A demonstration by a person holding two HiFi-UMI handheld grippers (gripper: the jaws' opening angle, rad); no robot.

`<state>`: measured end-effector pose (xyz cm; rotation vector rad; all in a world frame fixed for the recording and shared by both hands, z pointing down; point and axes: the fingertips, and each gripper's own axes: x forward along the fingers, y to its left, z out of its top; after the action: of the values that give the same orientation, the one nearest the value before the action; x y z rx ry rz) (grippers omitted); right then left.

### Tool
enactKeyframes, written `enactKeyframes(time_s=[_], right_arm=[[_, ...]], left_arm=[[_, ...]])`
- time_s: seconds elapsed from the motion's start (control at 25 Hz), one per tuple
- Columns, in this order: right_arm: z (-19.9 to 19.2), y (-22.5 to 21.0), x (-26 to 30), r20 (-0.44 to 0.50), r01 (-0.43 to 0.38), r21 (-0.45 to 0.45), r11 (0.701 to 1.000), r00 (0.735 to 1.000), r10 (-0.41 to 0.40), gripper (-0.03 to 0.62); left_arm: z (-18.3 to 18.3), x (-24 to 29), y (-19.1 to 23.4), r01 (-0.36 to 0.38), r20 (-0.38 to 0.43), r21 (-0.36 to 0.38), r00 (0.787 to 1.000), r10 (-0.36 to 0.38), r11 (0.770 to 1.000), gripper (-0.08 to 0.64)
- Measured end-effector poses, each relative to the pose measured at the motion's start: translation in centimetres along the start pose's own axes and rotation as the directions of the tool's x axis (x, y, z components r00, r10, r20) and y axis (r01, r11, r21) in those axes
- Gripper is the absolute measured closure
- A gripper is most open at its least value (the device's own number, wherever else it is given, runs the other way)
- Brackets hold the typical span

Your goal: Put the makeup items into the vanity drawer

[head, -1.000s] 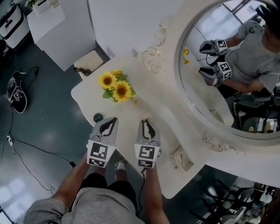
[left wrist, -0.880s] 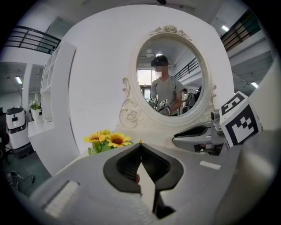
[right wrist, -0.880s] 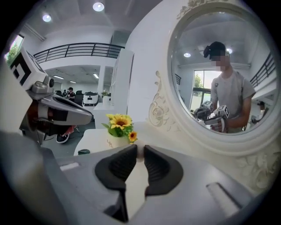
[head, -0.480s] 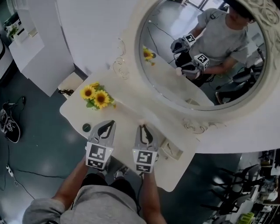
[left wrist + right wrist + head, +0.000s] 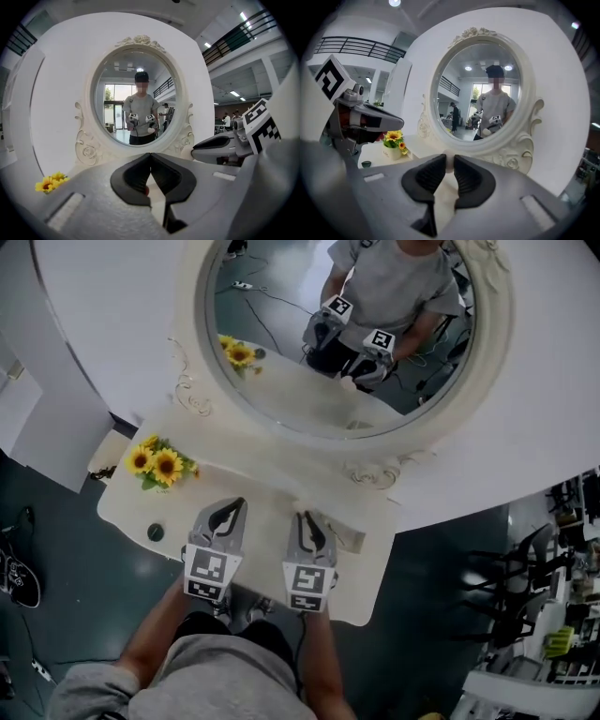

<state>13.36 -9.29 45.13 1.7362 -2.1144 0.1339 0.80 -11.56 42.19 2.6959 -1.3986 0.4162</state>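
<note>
My right gripper (image 5: pixel 305 516) (image 5: pixel 448 158) hovers over the front of the cream vanity top (image 5: pixel 267 491), shut on a small white rounded makeup item (image 5: pixel 448 164) pinched at its tips. Beside it on the left, my left gripper (image 5: pixel 232 510) (image 5: pixel 150 155) has its tips touching and nothing clearly between them; a small red spot shows low behind its pads. A small dark round item (image 5: pixel 156 532) (image 5: pixel 366 164) lies near the table's left front corner. No drawer shows in any view.
A large oval mirror (image 5: pixel 281 352) in a carved cream frame stands at the back and reflects a person and both grippers. Sunflowers (image 5: pixel 157 463) (image 5: pixel 393 138) sit at the left. A small cream box (image 5: pixel 354 538) rests on the top's right side. Dark floor surrounds the vanity.
The head view has swung, so the mirror now sits centred above the table. Both grippers keep the same pose side by side, jaws unchanged.
</note>
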Motion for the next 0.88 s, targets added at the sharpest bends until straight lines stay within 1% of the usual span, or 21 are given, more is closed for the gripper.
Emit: enactKeyframes(time_s=[0.28,0.52,0.68,0.88], right_arm=[[-2.9,-4.8,-2.8,-0.039,0.124,0.046,0.991,0.992,-0.123,0.531],[-6.0,-8.5,-4.8,-0.087,0.201,0.098,0.975,0.977,-0.193,0.531],[-8.3,-9.8,-5.2,-0.122,0.226,0.123,0.966,0.970,-0.211,0.531],[-11.1,-10.4,-4.5,-0.160,0.217,0.157,0.963,0.968,-0.192,0.531]], left_arm=[[0.5,2.9,-5.0,0.119,-0.002,0.030,0.993,-0.119,0.992,0.549],[0.1,5.1,-9.4,0.205,-0.027,0.046,0.979,-0.203,0.978,0.549],[-1.0,6.4,-11.7,0.248,-0.060,0.052,0.968,-0.244,0.967,0.549],[-3.0,7.7,-13.2,0.266,-0.111,0.059,0.960,-0.259,0.962,0.549]])
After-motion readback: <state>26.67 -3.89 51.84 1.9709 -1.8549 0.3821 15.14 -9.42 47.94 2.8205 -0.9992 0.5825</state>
